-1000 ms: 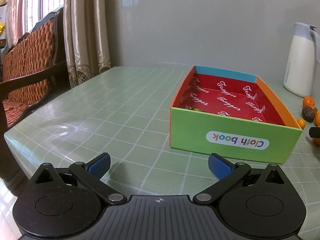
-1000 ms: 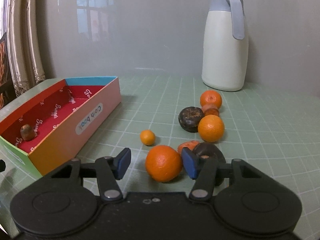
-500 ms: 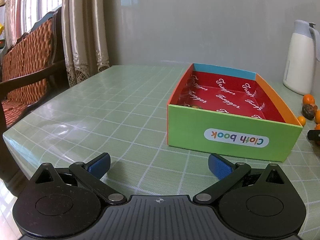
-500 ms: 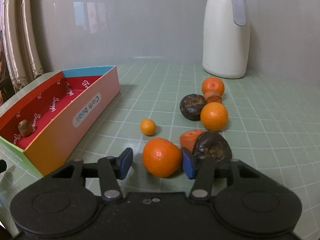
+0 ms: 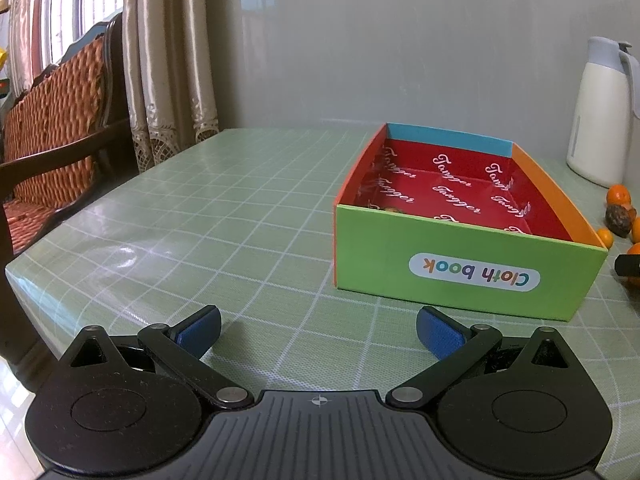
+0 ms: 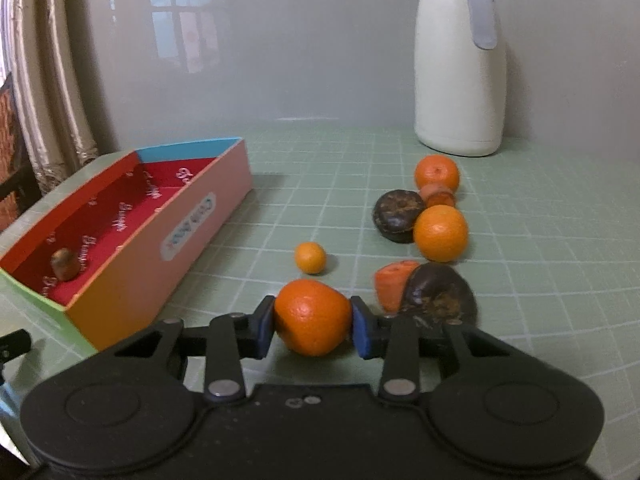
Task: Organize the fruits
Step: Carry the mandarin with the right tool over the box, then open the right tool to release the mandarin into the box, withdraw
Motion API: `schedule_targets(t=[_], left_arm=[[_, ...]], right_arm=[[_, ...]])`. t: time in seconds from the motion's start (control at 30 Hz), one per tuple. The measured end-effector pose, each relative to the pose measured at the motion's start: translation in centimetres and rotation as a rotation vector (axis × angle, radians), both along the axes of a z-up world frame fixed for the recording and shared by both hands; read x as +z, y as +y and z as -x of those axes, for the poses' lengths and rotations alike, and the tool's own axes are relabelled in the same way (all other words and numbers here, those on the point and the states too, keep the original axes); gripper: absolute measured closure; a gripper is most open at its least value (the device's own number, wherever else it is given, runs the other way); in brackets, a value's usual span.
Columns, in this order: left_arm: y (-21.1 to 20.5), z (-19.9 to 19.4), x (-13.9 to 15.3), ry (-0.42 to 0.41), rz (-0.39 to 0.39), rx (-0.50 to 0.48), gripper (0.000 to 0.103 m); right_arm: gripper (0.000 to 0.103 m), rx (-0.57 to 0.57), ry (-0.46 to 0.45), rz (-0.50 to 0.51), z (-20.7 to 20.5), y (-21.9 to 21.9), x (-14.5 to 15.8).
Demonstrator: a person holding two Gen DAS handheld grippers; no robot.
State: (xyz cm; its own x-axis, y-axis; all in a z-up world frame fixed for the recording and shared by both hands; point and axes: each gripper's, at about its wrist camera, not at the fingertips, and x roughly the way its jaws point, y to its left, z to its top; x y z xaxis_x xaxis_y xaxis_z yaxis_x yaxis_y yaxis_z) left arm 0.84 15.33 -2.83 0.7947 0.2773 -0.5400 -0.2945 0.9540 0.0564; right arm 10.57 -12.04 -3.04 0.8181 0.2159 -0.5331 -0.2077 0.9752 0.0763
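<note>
My right gripper [image 6: 313, 326] is shut on an orange [image 6: 311, 317], its blue pads pressed to both sides. Beyond it lie a small orange [image 6: 310, 257], two larger oranges [image 6: 440, 233], dark brown fruits [image 6: 398, 215] and orange-red pieces [image 6: 394, 284] on the green table. The colourful cloth book box [image 6: 168, 240] stands to the left with one small brown fruit [image 6: 64, 264] in it. My left gripper [image 5: 318, 330] is open and empty, low over the table in front of the box [image 5: 460, 280].
A white thermos jug [image 6: 460, 76] stands at the back by the wall; it also shows in the left wrist view [image 5: 600, 116]. A wooden chair [image 5: 56, 120] and curtains [image 5: 172, 52] are beyond the table's left edge.
My right gripper has shut on the orange that sat between its open fingers. The left gripper has stayed open and drifted slightly.
</note>
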Motion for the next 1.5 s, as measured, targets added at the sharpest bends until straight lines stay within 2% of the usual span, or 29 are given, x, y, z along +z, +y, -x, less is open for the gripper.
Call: schedule_targets(t=[0.13,0.3,0.53,0.8,1.0,1.17,1.27,1.5], left_arm=[[0.4,0.3,0.1,-0.006,0.007,0.004,0.0],[1.6,0.9,0.2,-0.021,0.03,0.039,0.0],[3.9,1.8,0.2,-0.03,0.07,0.102,0.0],[6.3,2.8,0.0,-0.037,0.081,0.159,0.0],[7.9,3.2,-0.1,-0.035,0.113,0.196,0.0],[8.2,3.2,0.0,-0.042,0.143,0.199,0.0],[7.9,3.1,0.0,-0.041,0.133,0.192,0.0],[7.7,3.1,0.0,-0.038,0.134,0.198,0.0]], right_arm=[[0.066,0.036,-0.034,0.0,0.8,1.0,0.9],[0.066,0.095,-0.091,-0.037,1.6,3.0,3.4],[0.066,0.227,-0.157,-0.031,1.8,8.2,6.4],[0.066,0.328,-0.092,0.023,-0.2,13.8,5.1],[0.066,0.344,-0.034,0.051,-1.4,16.2,3.5],[0.066,0.343,-0.008,0.048,-1.1,15.7,3.1],[0.063,0.344,0.001,0.038,-1.1,15.6,3.1],[0.064,0.342,-0.009,0.026,-1.0,15.4,3.1]])
